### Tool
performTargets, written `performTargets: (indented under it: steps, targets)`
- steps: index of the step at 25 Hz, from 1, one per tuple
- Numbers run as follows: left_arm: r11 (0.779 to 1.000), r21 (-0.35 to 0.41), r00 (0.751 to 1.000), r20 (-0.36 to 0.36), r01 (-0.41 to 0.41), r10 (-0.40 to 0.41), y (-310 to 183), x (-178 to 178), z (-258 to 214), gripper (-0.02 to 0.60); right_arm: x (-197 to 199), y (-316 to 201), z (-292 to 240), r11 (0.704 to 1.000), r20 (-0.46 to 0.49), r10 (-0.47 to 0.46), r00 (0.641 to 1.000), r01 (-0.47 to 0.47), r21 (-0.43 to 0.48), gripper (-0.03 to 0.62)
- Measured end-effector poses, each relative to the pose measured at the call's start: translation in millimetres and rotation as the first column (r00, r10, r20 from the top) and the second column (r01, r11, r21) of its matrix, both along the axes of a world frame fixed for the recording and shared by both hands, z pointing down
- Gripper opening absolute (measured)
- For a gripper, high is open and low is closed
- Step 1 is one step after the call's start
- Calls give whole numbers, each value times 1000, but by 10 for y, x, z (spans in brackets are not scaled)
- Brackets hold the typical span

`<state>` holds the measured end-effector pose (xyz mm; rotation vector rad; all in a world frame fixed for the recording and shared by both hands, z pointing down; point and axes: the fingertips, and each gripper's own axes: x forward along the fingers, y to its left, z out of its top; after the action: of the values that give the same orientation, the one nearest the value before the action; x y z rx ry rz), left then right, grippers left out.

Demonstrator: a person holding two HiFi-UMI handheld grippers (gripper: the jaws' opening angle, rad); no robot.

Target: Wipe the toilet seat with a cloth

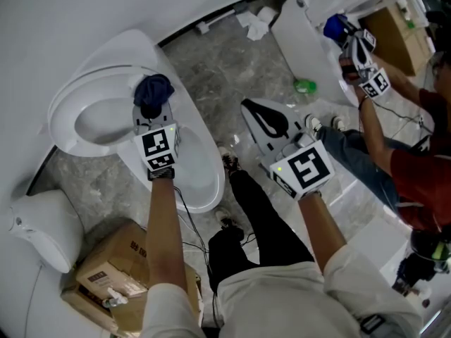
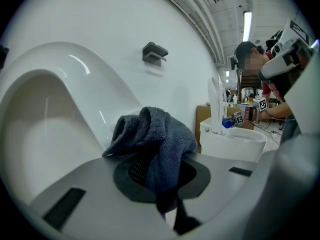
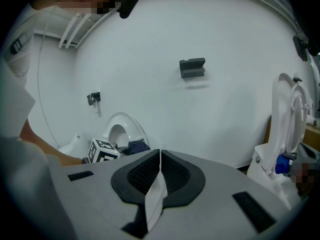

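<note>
A dark blue cloth [image 1: 153, 90] is bunched in my left gripper [image 1: 152, 113], whose jaws are shut on it. The cloth rests against the white toilet seat ring [image 1: 65, 111] at its right side, next to the bowl opening. In the left gripper view the cloth [image 2: 150, 134] drapes over the pads and hides the jaw tips, with the white seat [image 2: 45, 109] curving close on the left. My right gripper [image 1: 248, 108] hangs above the marble floor to the right of the toilet, shut with nothing in it. Its pads [image 3: 170, 171] meet in the right gripper view.
A second toilet [image 1: 303, 41] stands at the upper right, where another person [image 1: 416, 153] works with grippers and a blue cloth [image 1: 335, 27]. A green object [image 1: 304, 86] and crumpled paper [image 1: 257, 23] lie on the floor. A cardboard box [image 1: 116, 273] sits near my left leg.
</note>
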<state>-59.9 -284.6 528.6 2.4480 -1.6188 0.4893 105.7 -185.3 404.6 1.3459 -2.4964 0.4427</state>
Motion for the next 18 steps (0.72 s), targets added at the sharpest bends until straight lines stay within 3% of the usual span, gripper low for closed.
performTargets:
  steps: [11,18]
  targets:
    - [996,-88,998,59,-21,26,88,107,432,34,-7,31,127,1000,13,-3,1000,3,-16,29]
    - [979,-196,993,91,-53,72,218,169,838,35,1,75,227,999,5,-8,1000,8,-38,29]
